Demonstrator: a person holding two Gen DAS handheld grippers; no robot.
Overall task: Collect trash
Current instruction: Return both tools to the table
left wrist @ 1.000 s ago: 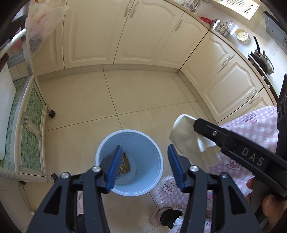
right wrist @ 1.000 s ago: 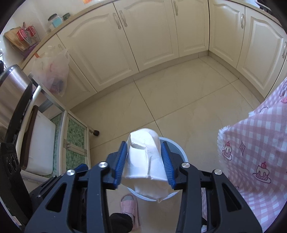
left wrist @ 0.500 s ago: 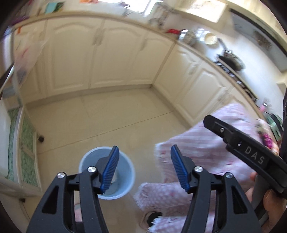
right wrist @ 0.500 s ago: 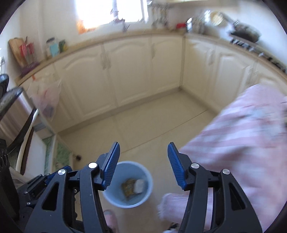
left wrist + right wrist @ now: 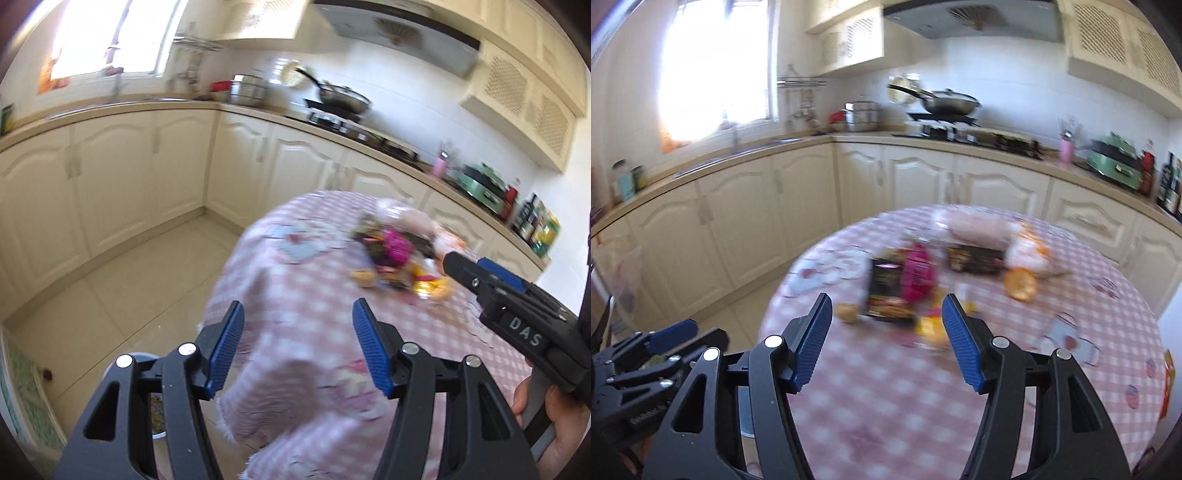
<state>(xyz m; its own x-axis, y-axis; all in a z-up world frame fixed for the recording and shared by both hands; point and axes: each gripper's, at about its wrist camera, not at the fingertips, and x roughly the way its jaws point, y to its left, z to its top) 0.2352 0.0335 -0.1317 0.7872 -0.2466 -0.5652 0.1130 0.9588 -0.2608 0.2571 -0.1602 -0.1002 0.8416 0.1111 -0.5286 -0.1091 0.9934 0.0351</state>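
Cream panelled cabinets run under a beige countertop. On that countertop a dark wok sits on the hob, a steel pot to its left, a green appliance far right.

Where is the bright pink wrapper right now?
The pink wrapper lies mid-table on the checked cloth in the right wrist view, beside a dark packet.

Both wrist views face forward, above round table; share trash pile.
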